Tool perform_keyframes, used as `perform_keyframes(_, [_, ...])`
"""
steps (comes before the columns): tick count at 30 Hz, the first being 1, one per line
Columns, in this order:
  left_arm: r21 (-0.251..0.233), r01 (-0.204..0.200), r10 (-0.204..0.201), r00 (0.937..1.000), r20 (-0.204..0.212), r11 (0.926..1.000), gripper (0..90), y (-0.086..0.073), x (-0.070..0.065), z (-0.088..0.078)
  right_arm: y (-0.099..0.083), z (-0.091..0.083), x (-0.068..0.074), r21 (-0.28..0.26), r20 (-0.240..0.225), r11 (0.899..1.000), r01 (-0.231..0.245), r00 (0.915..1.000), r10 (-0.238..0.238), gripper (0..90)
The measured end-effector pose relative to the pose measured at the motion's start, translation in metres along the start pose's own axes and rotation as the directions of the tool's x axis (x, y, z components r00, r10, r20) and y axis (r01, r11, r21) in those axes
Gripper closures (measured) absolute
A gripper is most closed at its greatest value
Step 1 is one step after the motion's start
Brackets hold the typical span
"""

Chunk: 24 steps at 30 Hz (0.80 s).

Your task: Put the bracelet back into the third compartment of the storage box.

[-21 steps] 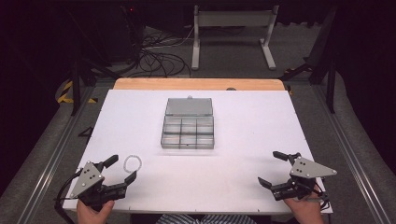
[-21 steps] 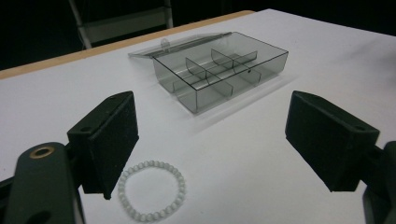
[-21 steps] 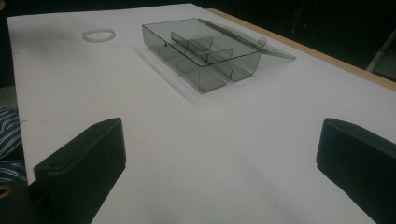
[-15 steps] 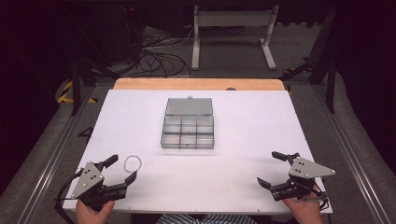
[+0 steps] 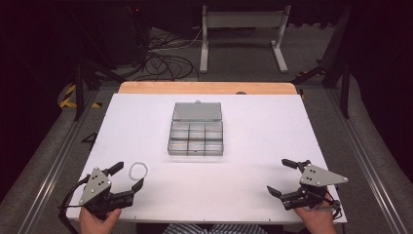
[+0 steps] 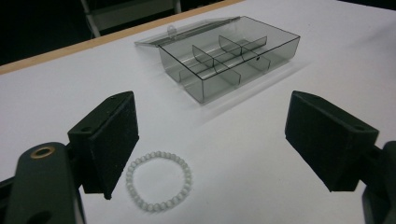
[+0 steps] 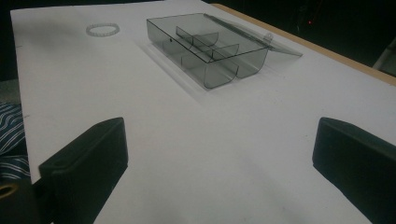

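Note:
A white bead bracelet (image 5: pixel 138 170) lies flat on the white table near its front left; it is also in the left gripper view (image 6: pixel 159 180) and far off in the right gripper view (image 7: pixel 102 29). My left gripper (image 5: pixel 127 177) stands open just in front of it, the bracelet lying near the left jaw. A clear grey compartment box (image 5: pixel 196 137) with its lid folded back sits mid-table (image 6: pixel 229 58) (image 7: pixel 208 46), and its compartments look bare. My right gripper (image 5: pixel 282 176) stands open at the front right with nothing between its jaws.
The white table (image 5: pixel 272 126) has a wooden strip (image 5: pixel 207 87) along its far edge. Beyond it are cables (image 5: pixel 165 61) and a white stand (image 5: pixel 243 29) on the floor. A striped sleeve (image 7: pixel 9 135) sits at the table's near edge.
Both grippers have shifted only slightly; the right one drifted a little to the left. The bracelet and box have not moved.

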<state>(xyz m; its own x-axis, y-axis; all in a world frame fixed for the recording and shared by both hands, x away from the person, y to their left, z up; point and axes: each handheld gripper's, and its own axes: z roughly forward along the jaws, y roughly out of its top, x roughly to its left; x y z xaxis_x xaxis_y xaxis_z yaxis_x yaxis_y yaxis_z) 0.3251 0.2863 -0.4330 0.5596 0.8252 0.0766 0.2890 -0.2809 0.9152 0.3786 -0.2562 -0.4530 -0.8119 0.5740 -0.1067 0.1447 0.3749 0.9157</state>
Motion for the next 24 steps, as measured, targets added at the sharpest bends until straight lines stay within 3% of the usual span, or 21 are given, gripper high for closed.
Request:
perform_keyframes(7, [0.028,0.01,-0.011,0.9999,0.012,0.9995,18.2,0.003,-0.002,0.001,-0.001,0.0,0.0,0.005,-0.011,1.0,-0.008,0.9999,0.008,5.0])
perform_keyframes(21, [0.032,0.044,-0.044,0.9989,0.016,0.9985,18.1,0.015,-0.001,-0.004,0.0,0.003,0.001,0.01,-0.025,1.0,-0.014,0.9996,0.014,5.1])
perform_keyframes(24, [0.025,0.071,-0.072,0.9966,0.04,0.9972,18.1,0.016,0.005,-0.005,0.0,0.003,0.003,0.01,-0.022,1.0,-0.006,0.9997,0.006,5.2])
